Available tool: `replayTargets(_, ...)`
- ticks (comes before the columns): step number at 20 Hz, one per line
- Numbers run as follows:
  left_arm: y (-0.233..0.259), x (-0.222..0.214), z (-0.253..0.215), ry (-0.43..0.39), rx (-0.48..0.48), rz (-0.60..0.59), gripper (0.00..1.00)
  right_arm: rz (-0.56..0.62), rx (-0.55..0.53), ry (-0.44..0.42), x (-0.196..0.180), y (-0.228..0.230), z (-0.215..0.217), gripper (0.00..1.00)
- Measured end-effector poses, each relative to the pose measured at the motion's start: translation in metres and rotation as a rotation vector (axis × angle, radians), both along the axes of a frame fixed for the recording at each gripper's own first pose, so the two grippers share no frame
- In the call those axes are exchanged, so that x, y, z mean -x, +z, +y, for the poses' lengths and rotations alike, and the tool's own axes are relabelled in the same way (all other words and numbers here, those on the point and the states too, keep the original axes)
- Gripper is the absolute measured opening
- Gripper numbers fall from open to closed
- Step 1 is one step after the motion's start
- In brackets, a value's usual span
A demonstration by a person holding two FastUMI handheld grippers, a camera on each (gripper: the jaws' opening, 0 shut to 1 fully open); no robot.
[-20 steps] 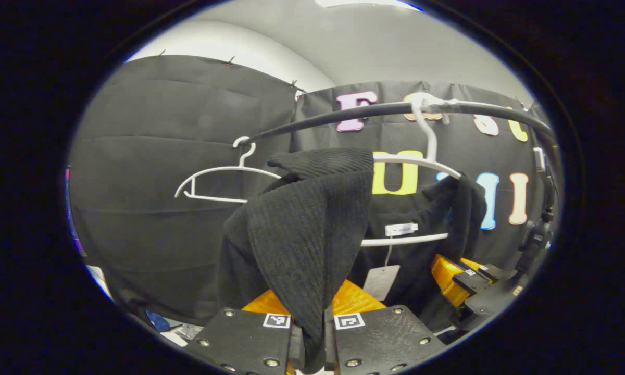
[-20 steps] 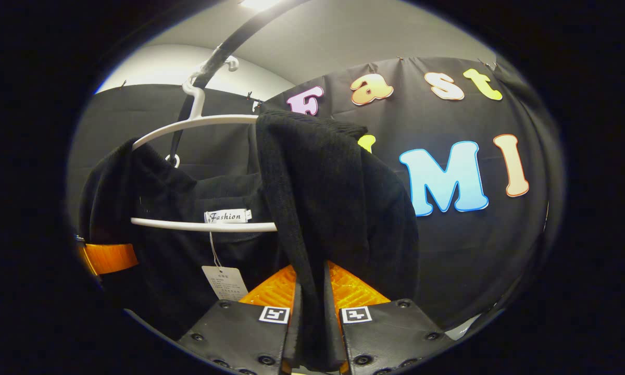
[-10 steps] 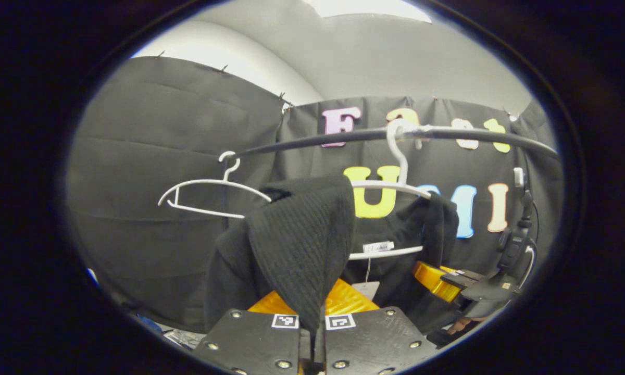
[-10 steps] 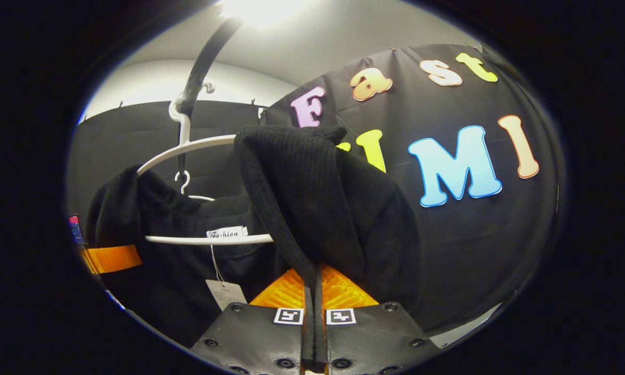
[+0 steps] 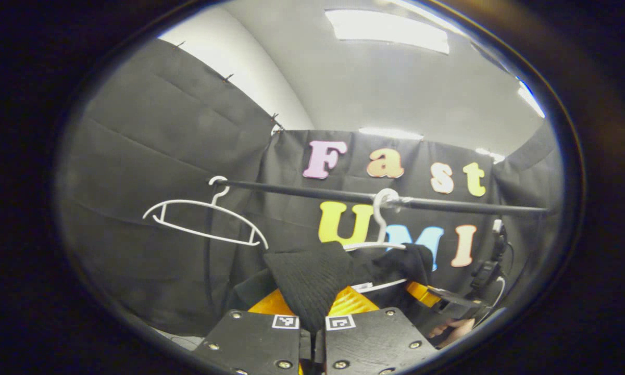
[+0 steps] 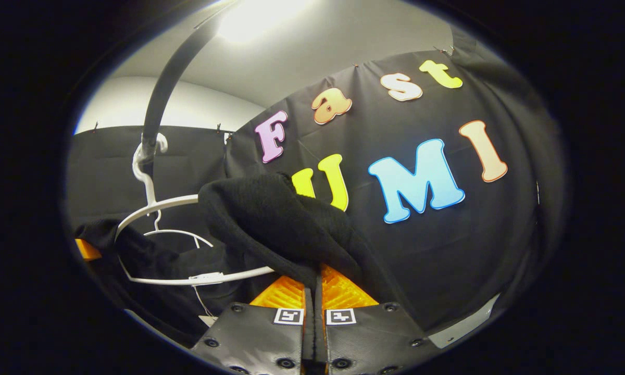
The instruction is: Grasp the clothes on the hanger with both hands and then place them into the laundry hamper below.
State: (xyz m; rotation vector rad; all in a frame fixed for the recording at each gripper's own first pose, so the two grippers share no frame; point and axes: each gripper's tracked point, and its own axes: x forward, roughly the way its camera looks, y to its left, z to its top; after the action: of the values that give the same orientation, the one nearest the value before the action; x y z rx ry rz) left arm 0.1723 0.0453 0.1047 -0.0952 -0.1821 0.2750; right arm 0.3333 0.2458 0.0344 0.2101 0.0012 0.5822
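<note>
**Sweater pinched at both shoulders, partly on its hanger**

Sweater: a black ribbed knit, soft and limp, likely light but stretchy, so it will sag and drag rather than slide cleanly. Your left gripper has its jaws pressed together on a fold of one shoulder; your right gripper pinches the other shoulder the same way. These bunched shoulder folds look like sound holds. The knit is draped over the white hanger, which hooks on the black rail. An empty white hanger hangs farther along. You can't see the hamper here; expect snagging on the hanger's arms.
</note>
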Motion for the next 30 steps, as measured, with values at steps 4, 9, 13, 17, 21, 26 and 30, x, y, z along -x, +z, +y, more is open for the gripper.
replayTargets(4,0.021,-0.002,0.021,-0.003,0.016,-0.038,0.02,-0.040,-0.025,-0.067,-0.012,0.017,-0.014,0.02)
replayTargets(9,0.017,-0.002,0.075,0.037,0.078,-0.033,0.04,-0.073,-0.016,-0.124,-0.031,0.022,-0.017,0.00)
replayTargets(13,-0.002,0.002,0.108,0.059,0.102,0.011,0.02,-0.107,0.003,-0.181,-0.052,0.025,-0.028,0.02)
replayTargets(17,-0.022,-0.012,0.117,0.061,0.067,0.049,0.02,-0.120,0.027,-0.237,-0.066,0.014,-0.041,0.00)
replayTargets(21,-0.053,-0.025,0.125,0.083,0.059,0.118,0.03,-0.119,0.077,-0.262,-0.078,-0.009,-0.048,0.00)
replayTargets(26,-0.103,-0.032,0.126,0.100,0.127,0.192,0.03,-0.113,0.148,-0.254,-0.083,-0.037,-0.047,0.00)
replayTargets(30,-0.142,-0.033,0.112,0.093,0.149,0.264,0.03,-0.094,0.200,-0.204,-0.077,-0.064,-0.038,0.02)
